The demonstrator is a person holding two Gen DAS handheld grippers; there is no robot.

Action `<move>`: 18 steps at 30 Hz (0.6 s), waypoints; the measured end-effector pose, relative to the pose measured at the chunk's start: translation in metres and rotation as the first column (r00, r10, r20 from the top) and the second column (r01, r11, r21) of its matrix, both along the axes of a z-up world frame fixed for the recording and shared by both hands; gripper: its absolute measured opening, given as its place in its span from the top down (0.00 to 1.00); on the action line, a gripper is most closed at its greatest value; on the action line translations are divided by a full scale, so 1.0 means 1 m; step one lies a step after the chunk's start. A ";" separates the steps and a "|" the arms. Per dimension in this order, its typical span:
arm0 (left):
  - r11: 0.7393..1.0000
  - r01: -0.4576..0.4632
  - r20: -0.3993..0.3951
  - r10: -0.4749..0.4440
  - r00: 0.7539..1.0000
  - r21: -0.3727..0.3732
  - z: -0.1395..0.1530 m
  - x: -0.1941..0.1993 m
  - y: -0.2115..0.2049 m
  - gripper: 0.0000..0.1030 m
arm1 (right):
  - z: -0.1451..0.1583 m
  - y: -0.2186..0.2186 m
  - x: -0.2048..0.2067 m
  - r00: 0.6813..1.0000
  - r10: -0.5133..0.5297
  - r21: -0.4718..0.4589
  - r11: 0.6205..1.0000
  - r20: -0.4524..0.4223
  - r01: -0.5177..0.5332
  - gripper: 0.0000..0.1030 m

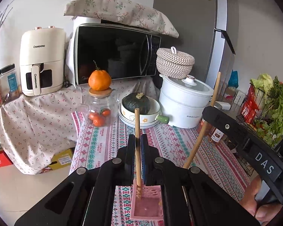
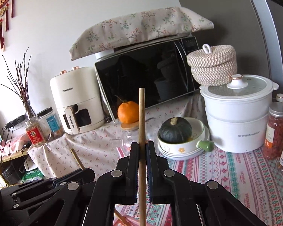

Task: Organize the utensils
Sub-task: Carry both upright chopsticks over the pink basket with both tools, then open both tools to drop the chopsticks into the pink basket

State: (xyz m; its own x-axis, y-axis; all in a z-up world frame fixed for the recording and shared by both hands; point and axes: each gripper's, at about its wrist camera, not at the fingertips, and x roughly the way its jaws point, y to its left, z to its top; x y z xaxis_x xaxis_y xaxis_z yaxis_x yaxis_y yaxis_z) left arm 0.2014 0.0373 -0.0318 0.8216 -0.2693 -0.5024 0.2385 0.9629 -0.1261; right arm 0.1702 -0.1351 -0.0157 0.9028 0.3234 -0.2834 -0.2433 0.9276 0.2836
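Observation:
My left gripper [image 1: 138, 141] is shut on a wooden chopstick [image 1: 137, 124] that stands nearly upright. The chopstick's grooved lower tip reaches into a pink perforated holder [image 1: 149, 207] lying on the patterned tablecloth under the jaws. To the right, my right gripper [image 1: 207, 114] comes in from the side with a second chopstick [image 1: 201, 133] slanting through it. The right wrist view shows the right gripper [image 2: 142, 146] shut on that upright chopstick [image 2: 141, 113]. The left gripper [image 2: 84, 172] is low on the left there, the first chopstick's end [image 2: 76, 158] sticking out of it.
Behind on the table stand a glass jar [image 1: 101, 111] topped with an orange, stacked bowls holding a dark squash [image 1: 135, 103], and a white steamer pot [image 1: 184, 105]. A microwave [image 1: 115, 52] and air fryer [image 1: 41, 62] line the back. Spice jars [image 2: 276, 131] and a wire basket of greens [image 1: 269, 109] sit right.

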 end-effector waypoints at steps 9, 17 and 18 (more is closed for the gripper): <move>0.997 -0.076 0.014 0.075 0.997 0.007 0.009 -0.015 0.008 0.47 | 0.015 -0.017 -0.012 0.999 0.024 0.047 0.999 -0.036 -0.022 0.60; 0.993 -0.107 0.047 0.105 0.993 0.054 0.034 -0.057 -0.001 0.21 | 0.045 -0.045 -0.052 0.998 -0.042 -0.025 0.999 -0.043 0.041 0.23; 0.993 -0.107 0.045 0.104 0.994 0.058 0.036 -0.063 -0.002 0.18 | 0.046 -0.049 -0.057 0.998 -0.052 -0.030 0.998 -0.043 0.051 0.18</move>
State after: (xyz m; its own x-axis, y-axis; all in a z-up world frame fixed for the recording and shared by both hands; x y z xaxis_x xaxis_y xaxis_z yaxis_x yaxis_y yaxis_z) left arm 0.1385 0.0350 0.0044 0.8646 -0.1501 -0.4795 0.1391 0.9885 -0.0588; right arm 0.1129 -0.1837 0.0305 0.9047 0.2676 -0.3314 -0.1827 0.9466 0.2656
